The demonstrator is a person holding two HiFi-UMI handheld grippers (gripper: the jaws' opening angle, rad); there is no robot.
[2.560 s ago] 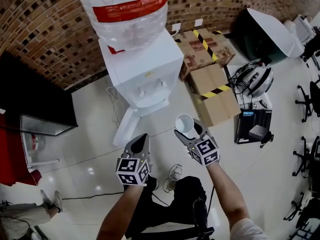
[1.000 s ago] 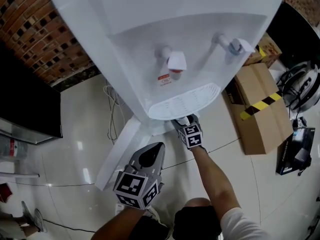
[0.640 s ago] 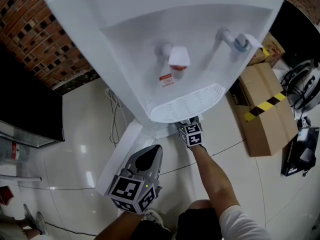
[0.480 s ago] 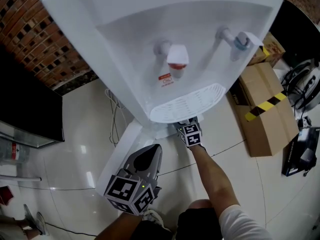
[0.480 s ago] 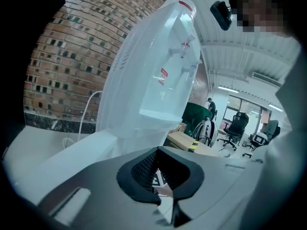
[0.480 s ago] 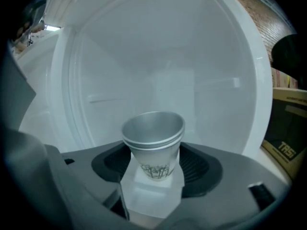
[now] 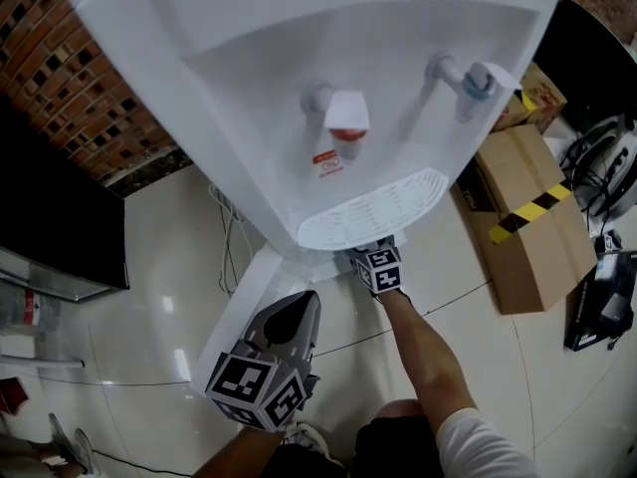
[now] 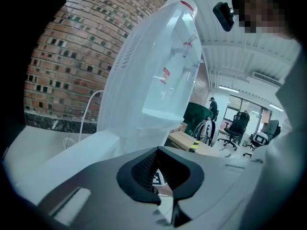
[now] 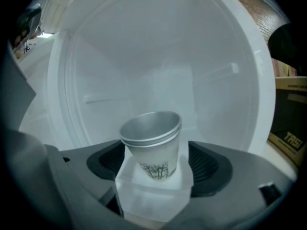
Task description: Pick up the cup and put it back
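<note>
Standing upright on a white block [image 9: 153, 191] inside the water dispenser's [image 7: 299, 88] lower compartment, the cup [image 9: 152, 145] sits between the fingers of the right gripper [image 9: 156, 166], which have just been opening and stand apart. Left gripper [image 7: 297, 307] hangs outside, fingers together, empty.

Down at the lower left of the head view the left gripper [image 7: 302, 305] hovers on its bare forearm [image 7: 231, 454], tipped slightly downward, jaws pressed together with nothing between them. The right arm [image 7: 426, 358] stretches up the middle of the frame, wrist straight, and only the marker cube [image 7: 379, 268] of its gripper shows there. In its own view the right gripper [image 9: 157, 163] has just been opening its jaws: they stand wide apart, pads clear on both sides of the cup [image 9: 152, 143] between them.
</note>
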